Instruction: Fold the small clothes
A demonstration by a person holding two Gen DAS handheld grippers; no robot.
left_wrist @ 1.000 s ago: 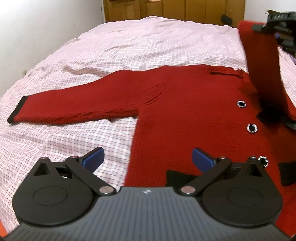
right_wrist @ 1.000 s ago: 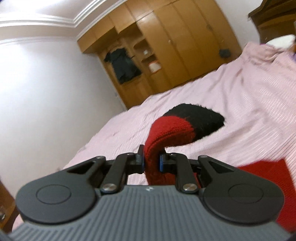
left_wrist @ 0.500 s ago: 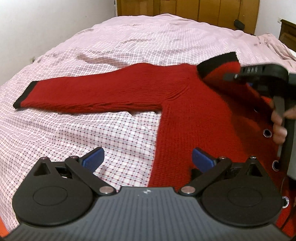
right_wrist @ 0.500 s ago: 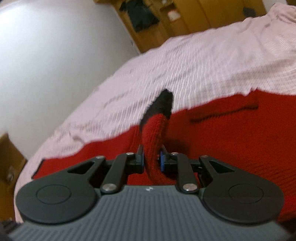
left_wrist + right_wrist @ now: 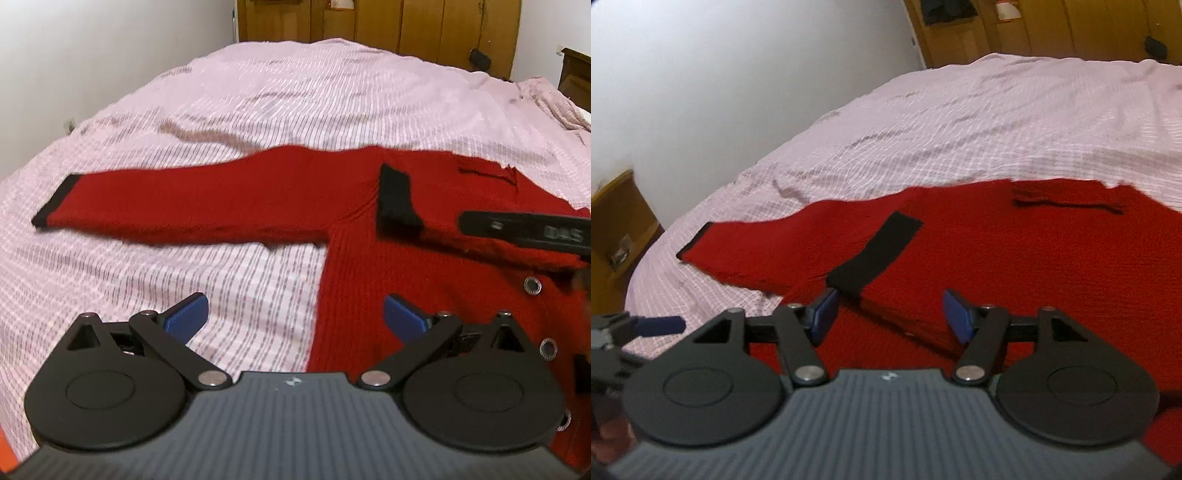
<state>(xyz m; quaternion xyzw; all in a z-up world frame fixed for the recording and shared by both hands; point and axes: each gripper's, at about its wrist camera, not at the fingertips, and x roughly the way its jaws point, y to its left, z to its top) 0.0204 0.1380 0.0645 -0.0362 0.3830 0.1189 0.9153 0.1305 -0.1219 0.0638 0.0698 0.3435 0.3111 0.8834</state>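
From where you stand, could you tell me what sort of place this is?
Most likely a bedroom. A wide bed under a pink checked cover fills the view, wooden wardrobes line the far wall, and a red cardigan lies spread on the bed.

Your red knit cardigan with black cuffs runs off the right edge in both wrist views, so its right side is out of sight. The right black two-finger gripper is cropped to one blurred bar. Your hand at lower left is too blurred to read
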